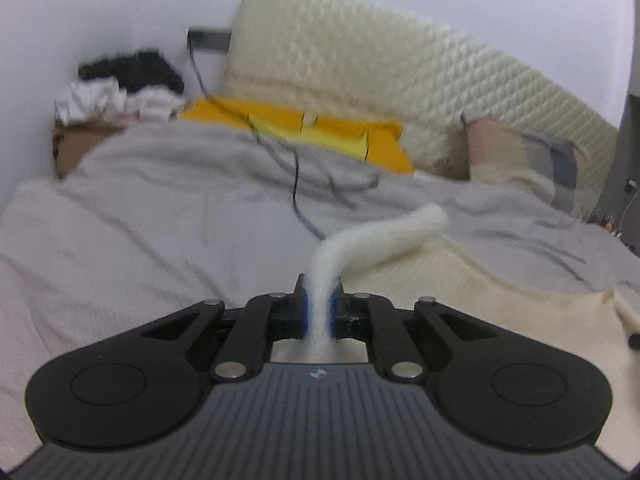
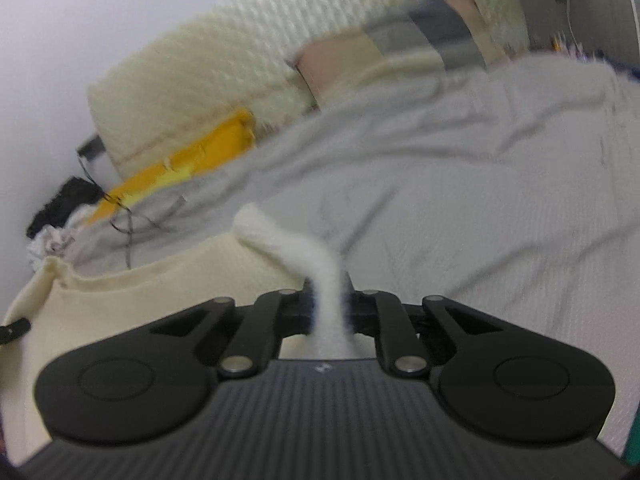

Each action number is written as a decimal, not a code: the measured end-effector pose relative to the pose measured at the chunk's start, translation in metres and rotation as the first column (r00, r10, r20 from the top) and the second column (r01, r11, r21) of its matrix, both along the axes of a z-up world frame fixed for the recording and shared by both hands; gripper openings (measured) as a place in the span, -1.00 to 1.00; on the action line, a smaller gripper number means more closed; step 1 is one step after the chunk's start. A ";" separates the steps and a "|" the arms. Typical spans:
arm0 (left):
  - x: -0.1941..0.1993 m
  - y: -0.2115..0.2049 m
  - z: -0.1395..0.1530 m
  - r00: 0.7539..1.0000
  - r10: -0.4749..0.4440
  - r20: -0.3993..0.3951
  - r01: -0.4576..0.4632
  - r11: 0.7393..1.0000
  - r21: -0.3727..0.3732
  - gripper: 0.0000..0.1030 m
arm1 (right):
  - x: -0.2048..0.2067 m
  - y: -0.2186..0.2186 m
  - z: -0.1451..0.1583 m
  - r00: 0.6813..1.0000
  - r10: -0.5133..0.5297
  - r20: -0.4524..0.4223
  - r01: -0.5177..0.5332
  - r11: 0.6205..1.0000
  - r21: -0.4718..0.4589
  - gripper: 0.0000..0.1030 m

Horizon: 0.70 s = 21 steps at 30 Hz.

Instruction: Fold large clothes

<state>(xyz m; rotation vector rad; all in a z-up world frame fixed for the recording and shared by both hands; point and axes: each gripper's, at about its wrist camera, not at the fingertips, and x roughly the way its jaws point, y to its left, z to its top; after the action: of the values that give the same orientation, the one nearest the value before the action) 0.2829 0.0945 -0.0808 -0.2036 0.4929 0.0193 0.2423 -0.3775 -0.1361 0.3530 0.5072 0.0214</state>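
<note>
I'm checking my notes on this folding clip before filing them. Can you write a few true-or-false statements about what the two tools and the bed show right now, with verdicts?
1. The left tool is shut on the cream garment. True.
2. The right tool is open and holds nothing. False: it pinches the cream garment too.
3. A yellow pillow lies near the headboard. True.
4. The blanket on the bed is bright red. False: it is grey.
5. A black cable runs across the blanket. True.
</note>
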 end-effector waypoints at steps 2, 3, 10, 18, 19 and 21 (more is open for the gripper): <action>0.011 -0.002 -0.014 0.999 -0.006 -0.054 0.007 1.000 0.013 -0.80 | 0.012 0.000 -0.018 0.996 0.001 -0.084 -0.002 1.000 -0.005 -0.75; 0.015 -0.003 -0.021 0.998 -0.011 -0.069 0.012 1.000 0.014 -0.80 | 0.016 -0.001 -0.025 0.993 -0.001 -0.116 0.000 1.000 -0.007 -0.75; 0.021 -0.001 -0.034 0.991 -0.028 -0.128 0.024 0.999 -0.029 -0.79 | 0.018 -0.006 -0.031 0.989 -0.001 -0.147 0.009 0.999 0.050 -0.70; -0.005 -0.001 -0.011 0.996 -0.022 -0.087 0.019 0.999 -0.037 -0.53 | 0.001 0.011 -0.011 0.995 0.022 -0.093 -0.027 0.998 -0.049 -0.46; -0.011 -0.001 -0.008 0.997 -0.022 -0.080 0.018 0.999 -0.044 -0.50 | -0.003 0.012 -0.008 0.996 0.021 -0.081 -0.025 0.998 -0.053 -0.27; -0.025 -0.002 -0.001 0.998 -0.017 -0.064 0.015 0.999 -0.035 -0.48 | -0.013 0.015 -0.001 0.998 0.028 -0.054 -0.032 0.998 -0.063 -0.18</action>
<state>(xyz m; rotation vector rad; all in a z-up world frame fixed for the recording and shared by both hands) 0.2583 0.0920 -0.0814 -0.2335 0.5594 0.0021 0.2297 -0.3629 -0.1370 0.2843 0.5644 0.0249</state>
